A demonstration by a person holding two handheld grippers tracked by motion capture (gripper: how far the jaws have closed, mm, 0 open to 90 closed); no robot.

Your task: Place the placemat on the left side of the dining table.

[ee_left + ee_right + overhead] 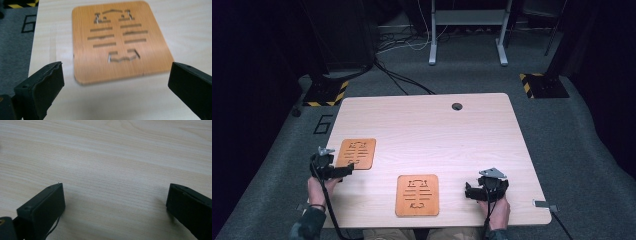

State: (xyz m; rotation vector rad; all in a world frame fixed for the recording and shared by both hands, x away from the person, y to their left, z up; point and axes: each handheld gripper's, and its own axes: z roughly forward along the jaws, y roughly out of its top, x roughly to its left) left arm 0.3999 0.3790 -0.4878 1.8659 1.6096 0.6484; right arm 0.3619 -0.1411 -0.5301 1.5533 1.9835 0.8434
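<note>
Left gripper (116, 85) jaws spread wide, one wooden slotted mat (120, 40) flat on the tabletop (437, 130) just ahead, second mat (417, 195) mid-front, right gripper (115, 205) gaping over bare wood.

Probably lab; hazard-striped stand bases (326, 93)

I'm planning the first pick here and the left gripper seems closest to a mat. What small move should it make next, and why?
Probably ease the left gripper forward and down toward the near edge of the left wooden mat. Its jaws stand wide open with nothing between them, and the mat lies flat on the table just ahead of them, so closing now would catch nothing.
</note>
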